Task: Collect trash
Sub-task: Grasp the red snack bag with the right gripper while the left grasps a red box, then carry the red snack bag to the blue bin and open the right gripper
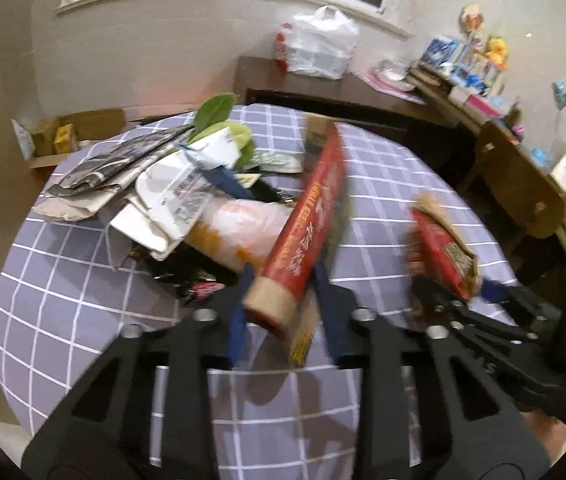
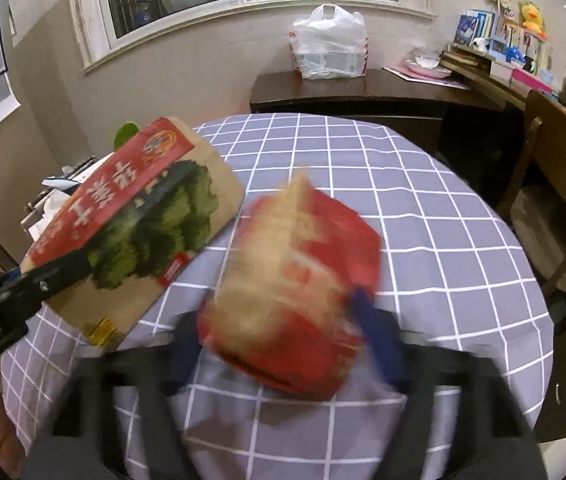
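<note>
Gripping a flattened red carton (image 1: 311,216) edge-on, the left hand-held gripper (image 1: 283,292) has its blue pads clenched on the cardboard's lower end, so the sheet stands up on its thin edge and tilts away over the desk (image 1: 403,168). Seen from the other side, its broad face shows a broccoli picture and red lettering, and one corner seems to rest on or just above the checked cloth. I take that edge hold as the practical way to carry a wide, floppy sheet between narrow jaws.

The right hand-held gripper (image 2: 283,320) has a second, crumpled red carton (image 2: 299,284) between its blue fingers (image 2: 379,336), grasping it low down; the picture is badly blurred, yet the pads appear to press on its sides. The jaws stand wider here, I judge, because this piece is bulkier and only half squashed.

Both cartons hang near each other at the front of the desk, close together but apart. Farther back on the left lies the trash pile (image 1: 171,200): papers, torn wrappers, a pale plastic bag and a green leaf, heaped together. My guess is that the two cartons are meant to join that heap, which would explain why both are lifted and angled toward it. A white shopping bag (image 1: 319,44) sits on the dark sideboard (image 1: 259,76) behind.
</note>
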A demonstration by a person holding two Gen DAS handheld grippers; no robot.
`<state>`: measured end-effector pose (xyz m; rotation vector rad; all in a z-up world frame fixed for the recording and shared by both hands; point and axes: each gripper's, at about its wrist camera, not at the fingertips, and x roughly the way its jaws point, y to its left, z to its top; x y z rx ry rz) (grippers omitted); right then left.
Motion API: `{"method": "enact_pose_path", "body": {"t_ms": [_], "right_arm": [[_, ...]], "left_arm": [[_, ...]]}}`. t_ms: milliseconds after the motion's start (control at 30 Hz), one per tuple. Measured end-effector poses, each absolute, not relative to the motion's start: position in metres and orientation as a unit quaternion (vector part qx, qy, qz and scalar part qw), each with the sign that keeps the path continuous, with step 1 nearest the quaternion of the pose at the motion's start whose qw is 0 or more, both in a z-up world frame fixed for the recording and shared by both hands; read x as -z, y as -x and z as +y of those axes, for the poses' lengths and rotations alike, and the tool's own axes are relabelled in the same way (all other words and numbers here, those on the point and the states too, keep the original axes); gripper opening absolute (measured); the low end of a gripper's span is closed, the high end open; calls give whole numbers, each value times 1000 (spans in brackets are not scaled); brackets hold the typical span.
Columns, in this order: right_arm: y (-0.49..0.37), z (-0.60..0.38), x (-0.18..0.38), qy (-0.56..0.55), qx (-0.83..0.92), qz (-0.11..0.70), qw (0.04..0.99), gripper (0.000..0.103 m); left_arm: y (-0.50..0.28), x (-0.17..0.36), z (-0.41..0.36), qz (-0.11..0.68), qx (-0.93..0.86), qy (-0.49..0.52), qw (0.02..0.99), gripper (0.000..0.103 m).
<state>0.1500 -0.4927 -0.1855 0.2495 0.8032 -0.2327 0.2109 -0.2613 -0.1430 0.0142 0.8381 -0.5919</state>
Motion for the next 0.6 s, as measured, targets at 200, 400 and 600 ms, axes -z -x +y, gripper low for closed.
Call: {"method": "enact_pose_path", "body": {"t_ms": [200,400,600], "right_arm": [[-127,-479,167,-146,81,365,916,35],[-96,-441,129,-158,32,326,931,29],[-84,-378,95,-143,-25,300,943,29]], "left_arm": [[-179,125,-254,374,322,0,870,12],[-144,94,-215,335,329,26,883,12],[-112,64,-141,294,293,50,908,12]]}}
